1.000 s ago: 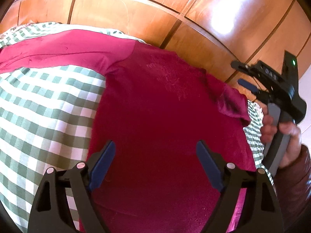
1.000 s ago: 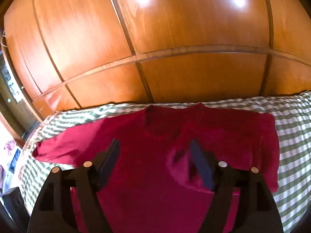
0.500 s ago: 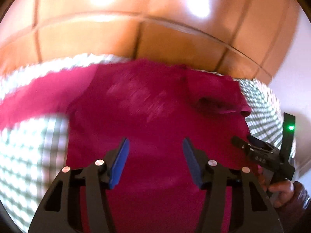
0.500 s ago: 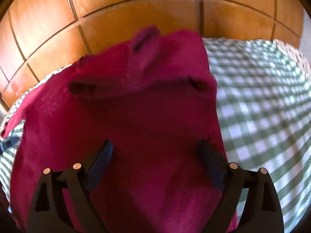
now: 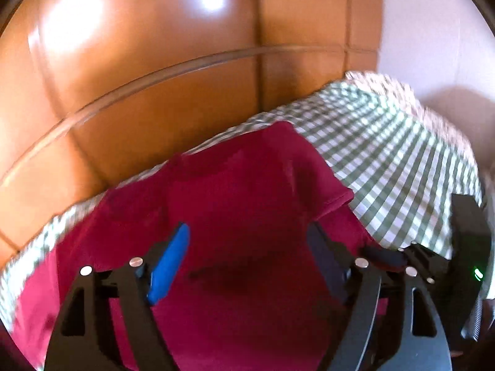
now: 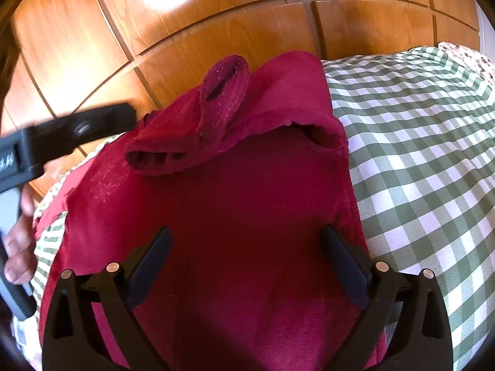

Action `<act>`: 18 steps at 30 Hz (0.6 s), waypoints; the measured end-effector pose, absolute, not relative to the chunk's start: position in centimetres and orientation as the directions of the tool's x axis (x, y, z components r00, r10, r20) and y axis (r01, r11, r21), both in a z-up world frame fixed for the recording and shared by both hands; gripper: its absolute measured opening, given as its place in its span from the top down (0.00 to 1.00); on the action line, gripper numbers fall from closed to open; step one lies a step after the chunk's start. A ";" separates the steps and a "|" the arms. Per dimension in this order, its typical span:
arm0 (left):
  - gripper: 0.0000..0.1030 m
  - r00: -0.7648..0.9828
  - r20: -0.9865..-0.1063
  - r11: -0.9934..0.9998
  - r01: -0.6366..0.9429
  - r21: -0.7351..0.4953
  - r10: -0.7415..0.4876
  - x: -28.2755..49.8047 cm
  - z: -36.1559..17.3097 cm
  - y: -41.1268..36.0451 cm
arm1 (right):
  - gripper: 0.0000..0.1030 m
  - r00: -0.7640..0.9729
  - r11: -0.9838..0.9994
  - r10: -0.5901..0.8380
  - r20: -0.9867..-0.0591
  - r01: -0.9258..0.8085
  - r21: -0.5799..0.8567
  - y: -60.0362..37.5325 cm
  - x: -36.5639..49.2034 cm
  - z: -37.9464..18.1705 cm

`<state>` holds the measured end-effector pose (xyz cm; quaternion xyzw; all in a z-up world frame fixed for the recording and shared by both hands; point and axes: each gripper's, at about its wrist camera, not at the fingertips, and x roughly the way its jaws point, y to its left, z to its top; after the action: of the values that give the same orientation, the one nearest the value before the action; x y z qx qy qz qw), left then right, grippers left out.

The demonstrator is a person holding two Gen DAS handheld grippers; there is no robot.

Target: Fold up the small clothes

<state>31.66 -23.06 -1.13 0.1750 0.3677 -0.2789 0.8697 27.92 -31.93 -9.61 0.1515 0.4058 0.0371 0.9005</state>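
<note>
A dark red garment (image 6: 235, 216) lies spread on a green-and-white checked bedcover (image 6: 417, 154), with a wall of glossy wooden panels (image 6: 216, 24) right behind it. In the right wrist view one sleeve (image 6: 222, 114) is folded inward over the chest, its cuff standing up in a loop; the lower hem is cut off by the frame and by the gripper itself.

The right gripper (image 6: 246, 266) hovers over the middle of the garment with its jaws spread wide and nothing between them. The left gripper (image 5: 247, 266) is likewise wide apart and holds nothing, poised above the red cloth.

The left wrist view is motion-blurred, so fabric folds are hard to read there. At its right edge the other gripper's black body shows a green light, partly hidden behind the near finger. In the right wrist view the left hand (image 6: 18, 238) is only partly visible at the left border, gripping a grey handle.
</note>
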 end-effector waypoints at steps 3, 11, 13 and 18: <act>0.24 0.558 -0.771 0.759 0.632 0.156 -0.307 33.0 -2.9 -26.0 | 0.05 0.672 0.946 0.202 -0.713 0.054 0.318 -32.0 27.9 -9.5; 0.93 0.531 -0.748 0.873 0.469 -0.133 -0.399 36.0 -1.6 -20.0 | 0.05 0.677 0.942 0.210 -0.705 0.054 0.332 -32.0 27.8 -9.4; 0.93 0.531 -0.716 0.880 0.393 -0.266 -0.454 36.7 -0.7 -15.8 | 0.05 0.677 0.942 0.208 -0.706 0.055 0.330 -32.0 27.8 -9.4; 0.76 0.543 -0.651 0.826 0.163 -0.539 -0.531 37.6 -2.2 -5.5 | 0.05 0.673 0.947 0.195 -0.713 0.060 0.315 -31.8 27.8 -9.4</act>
<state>37.58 -5.46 -2.16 -0.2130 0.4326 -0.2035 0.8521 27.84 -31.78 -9.39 0.1580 0.4023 0.0374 0.9010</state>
